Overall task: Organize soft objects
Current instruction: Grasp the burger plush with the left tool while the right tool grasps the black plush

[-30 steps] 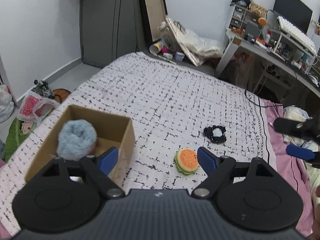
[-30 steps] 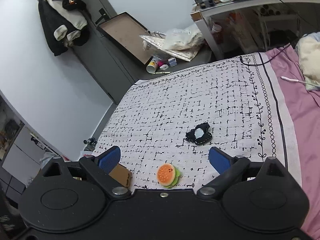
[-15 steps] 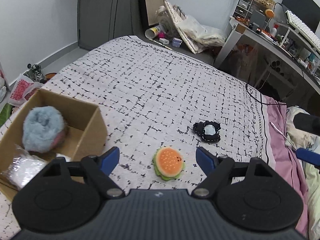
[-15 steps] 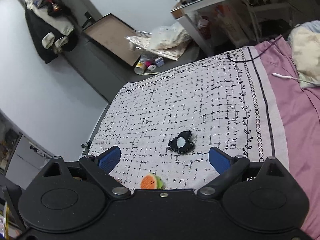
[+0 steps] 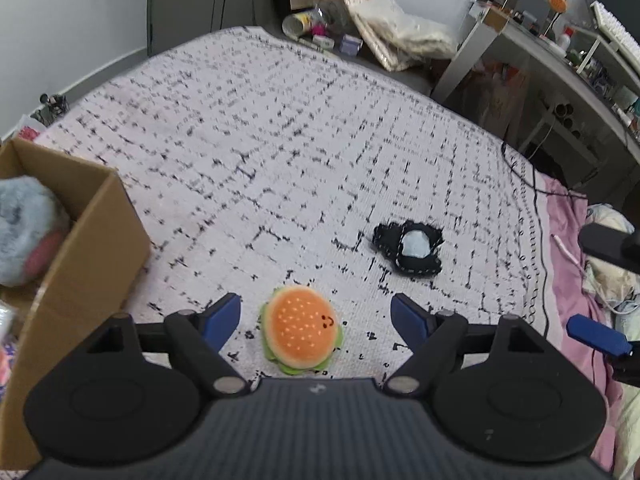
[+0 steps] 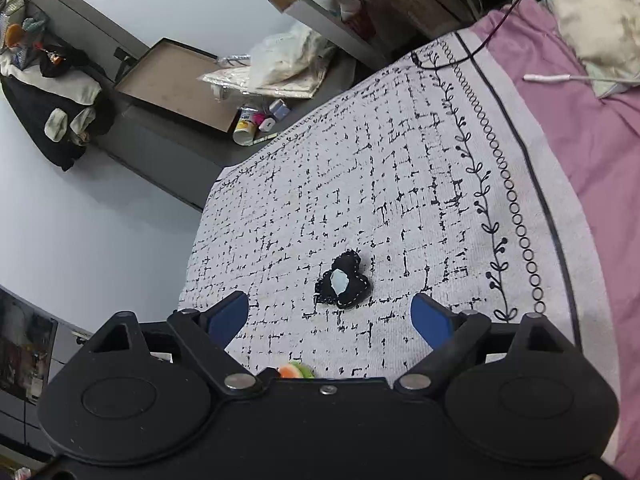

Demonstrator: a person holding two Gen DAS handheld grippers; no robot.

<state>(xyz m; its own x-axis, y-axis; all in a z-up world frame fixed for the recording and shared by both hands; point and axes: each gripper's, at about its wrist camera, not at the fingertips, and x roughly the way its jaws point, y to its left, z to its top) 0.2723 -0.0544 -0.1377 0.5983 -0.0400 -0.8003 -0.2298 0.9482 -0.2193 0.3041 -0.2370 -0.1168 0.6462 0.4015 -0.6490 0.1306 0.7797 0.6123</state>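
A plush burger (image 5: 301, 329) lies on the patterned bedspread, between the blue fingers of my left gripper (image 5: 316, 320), which is open and does not touch it. A black plush with a pale blue patch (image 5: 409, 247) lies further right; in the right wrist view this black plush (image 6: 343, 283) sits just ahead of my right gripper (image 6: 331, 318), whose jaws are closing with nothing pressed between them. The burger's edge (image 6: 294, 371) peeks over that gripper's body. A cardboard box (image 5: 86, 252) at the left holds a fluffy blue-grey plush (image 5: 26, 228). The right gripper's fingers (image 5: 598, 336) show at the far right.
The bedspread (image 5: 280, 152) ends at a pink sheet (image 6: 592, 128) with a white cable (image 6: 548, 78) and a cream pillow (image 6: 592, 12). Beyond the bed are a desk (image 5: 560, 52), bags and a cup on the floor (image 5: 304, 24), and a dark cabinet (image 5: 208, 0).
Both grippers have come lower and closer to the bed. The burger now lies between the left fingers, the black plush just ahead of the right ones. The box slid to the left edge.
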